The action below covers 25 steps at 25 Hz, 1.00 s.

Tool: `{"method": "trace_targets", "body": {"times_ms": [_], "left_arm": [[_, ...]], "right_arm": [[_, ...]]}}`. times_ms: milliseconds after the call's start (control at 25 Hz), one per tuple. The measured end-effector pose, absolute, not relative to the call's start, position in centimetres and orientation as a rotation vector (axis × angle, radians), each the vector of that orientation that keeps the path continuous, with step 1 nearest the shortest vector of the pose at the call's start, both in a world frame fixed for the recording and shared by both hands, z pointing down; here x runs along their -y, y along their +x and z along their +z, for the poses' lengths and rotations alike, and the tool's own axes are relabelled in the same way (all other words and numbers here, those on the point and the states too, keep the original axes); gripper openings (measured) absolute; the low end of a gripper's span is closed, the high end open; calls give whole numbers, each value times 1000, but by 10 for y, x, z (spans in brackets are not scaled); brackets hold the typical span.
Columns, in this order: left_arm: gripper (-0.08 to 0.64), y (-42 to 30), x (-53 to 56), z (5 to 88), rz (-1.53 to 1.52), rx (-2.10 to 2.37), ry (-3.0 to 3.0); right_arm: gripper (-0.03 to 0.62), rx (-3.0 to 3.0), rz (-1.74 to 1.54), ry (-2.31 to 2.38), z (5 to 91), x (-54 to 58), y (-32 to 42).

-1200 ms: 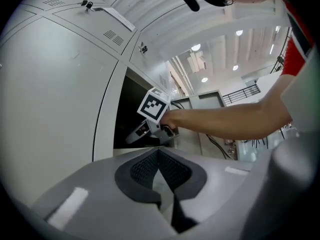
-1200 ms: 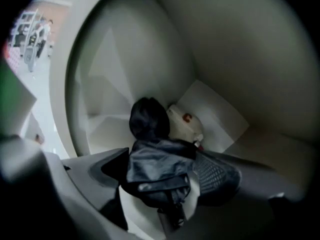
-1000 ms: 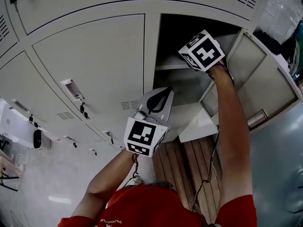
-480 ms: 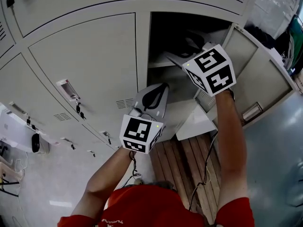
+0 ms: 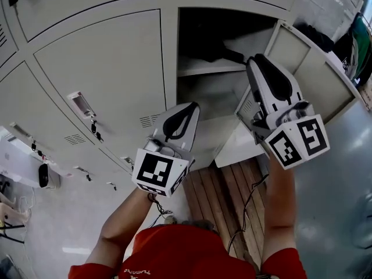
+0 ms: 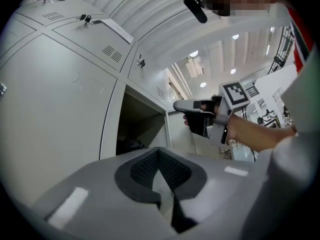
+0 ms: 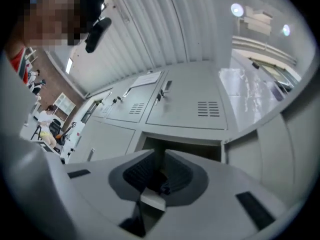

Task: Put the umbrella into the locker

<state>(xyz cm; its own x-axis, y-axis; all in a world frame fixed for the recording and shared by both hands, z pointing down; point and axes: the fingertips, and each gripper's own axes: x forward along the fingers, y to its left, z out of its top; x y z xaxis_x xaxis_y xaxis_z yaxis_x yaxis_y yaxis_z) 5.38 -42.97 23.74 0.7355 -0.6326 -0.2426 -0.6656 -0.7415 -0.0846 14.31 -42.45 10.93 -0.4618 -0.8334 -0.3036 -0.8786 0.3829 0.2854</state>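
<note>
The dark folded umbrella [image 5: 230, 53] lies on the shelf [image 5: 209, 67] inside the open locker; in the left gripper view it is a dark bulk [image 6: 131, 145] in the opening. My right gripper [image 5: 260, 68] is outside the locker, in front of its open door [image 5: 308, 68], pointing up at it. Its jaws are closing, a narrow slit is left and nothing is between them. My left gripper [image 5: 185, 110] is shut and empty, lower and to the left, against the locker's frame. The right gripper [image 6: 186, 105] also shows in the left gripper view.
Closed grey locker doors [image 5: 99, 57] with keys and vents fill the left. A lower white door [image 5: 238, 147] hangs open under the shelf compartment. A wooden floor strip [image 5: 232, 196] runs below, beside a grey floor [image 5: 337, 202].
My right gripper has come back out of the locker, down and to the right, and its wide jaws have drawn nearly together. The umbrella stays on the shelf. The left gripper shifted slightly left.
</note>
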Motion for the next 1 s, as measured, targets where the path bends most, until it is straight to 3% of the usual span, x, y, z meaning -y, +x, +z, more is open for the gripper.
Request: {"method": "trace_targets", "body": {"times_ms": [560,1000], "left_arm": [[6,36,347,234,364,-899,-2792],[5,25,308,263,256,-913,-2848]], "right_arm": [[8,-2445,415,-1511,205,311,104],[3,-2505,250,-1523,255,282,85]]}}
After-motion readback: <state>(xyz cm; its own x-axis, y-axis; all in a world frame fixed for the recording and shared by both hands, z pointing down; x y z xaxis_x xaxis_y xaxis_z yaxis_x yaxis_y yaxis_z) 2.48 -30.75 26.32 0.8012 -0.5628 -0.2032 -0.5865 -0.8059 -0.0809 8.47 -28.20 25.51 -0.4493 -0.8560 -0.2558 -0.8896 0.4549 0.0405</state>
